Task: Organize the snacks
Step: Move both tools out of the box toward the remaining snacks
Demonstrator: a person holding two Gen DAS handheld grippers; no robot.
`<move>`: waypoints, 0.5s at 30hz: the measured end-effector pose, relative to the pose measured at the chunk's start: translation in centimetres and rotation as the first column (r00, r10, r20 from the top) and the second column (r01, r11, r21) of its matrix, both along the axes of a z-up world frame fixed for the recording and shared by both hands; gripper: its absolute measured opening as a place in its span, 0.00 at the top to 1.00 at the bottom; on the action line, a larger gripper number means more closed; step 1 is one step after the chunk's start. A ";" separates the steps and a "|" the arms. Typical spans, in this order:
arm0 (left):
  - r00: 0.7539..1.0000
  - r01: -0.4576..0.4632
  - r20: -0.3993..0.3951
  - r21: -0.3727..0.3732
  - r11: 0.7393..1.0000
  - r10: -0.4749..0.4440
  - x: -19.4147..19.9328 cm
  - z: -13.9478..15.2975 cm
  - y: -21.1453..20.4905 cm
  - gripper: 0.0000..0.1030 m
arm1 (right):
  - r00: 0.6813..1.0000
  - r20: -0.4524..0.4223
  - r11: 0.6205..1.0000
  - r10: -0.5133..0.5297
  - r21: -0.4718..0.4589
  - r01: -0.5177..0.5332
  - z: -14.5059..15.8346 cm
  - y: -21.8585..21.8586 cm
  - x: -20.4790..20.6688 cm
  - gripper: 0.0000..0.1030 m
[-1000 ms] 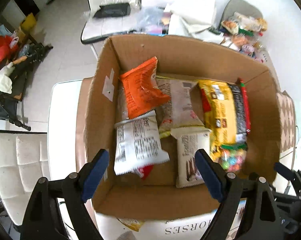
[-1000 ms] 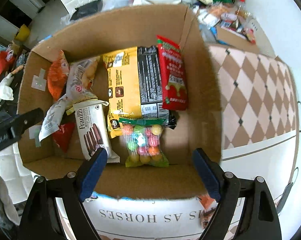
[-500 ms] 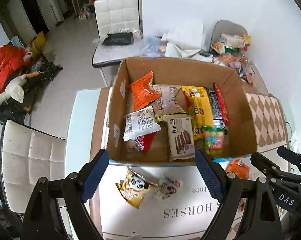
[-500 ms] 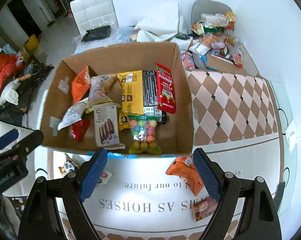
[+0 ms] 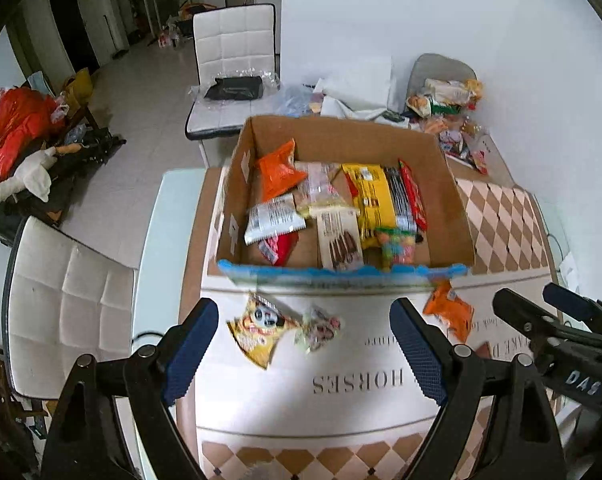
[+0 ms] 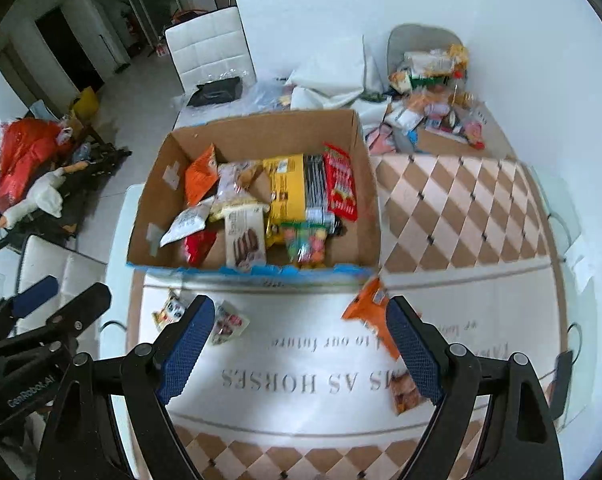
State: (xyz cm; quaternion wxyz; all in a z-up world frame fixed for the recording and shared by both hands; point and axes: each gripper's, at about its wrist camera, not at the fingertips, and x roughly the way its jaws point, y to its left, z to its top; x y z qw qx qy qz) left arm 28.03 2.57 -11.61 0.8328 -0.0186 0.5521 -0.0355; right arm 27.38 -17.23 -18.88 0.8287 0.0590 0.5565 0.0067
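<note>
Both tongs wide open, empty: left tongs [image 5: 303,344], right tongs [image 6: 301,342]. Cardboard box [image 5: 341,272] upper centre; loose yellow packet [image 5: 259,330] and orange packet [image 6: 371,314] lie on counter below it. Best descend straight, pinch packet mid-body.

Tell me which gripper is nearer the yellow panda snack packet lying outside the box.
Left. The left gripper hangs open almost directly over the yellow panda packet; the right gripper is off to that packet's right, nearer the orange packet.

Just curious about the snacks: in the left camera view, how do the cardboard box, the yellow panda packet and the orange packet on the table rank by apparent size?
1. cardboard box
2. yellow panda packet
3. orange packet, only slightly smaller; too close to rank surely.
</note>
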 end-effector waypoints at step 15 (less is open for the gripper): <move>0.960 -0.049 -0.275 0.015 0.999 0.052 -2.7 -12.5 -1.6 0.03 | 0.738 -0.464 0.783 -0.491 0.136 0.607 -18.4 -17.9 -8.6 0.06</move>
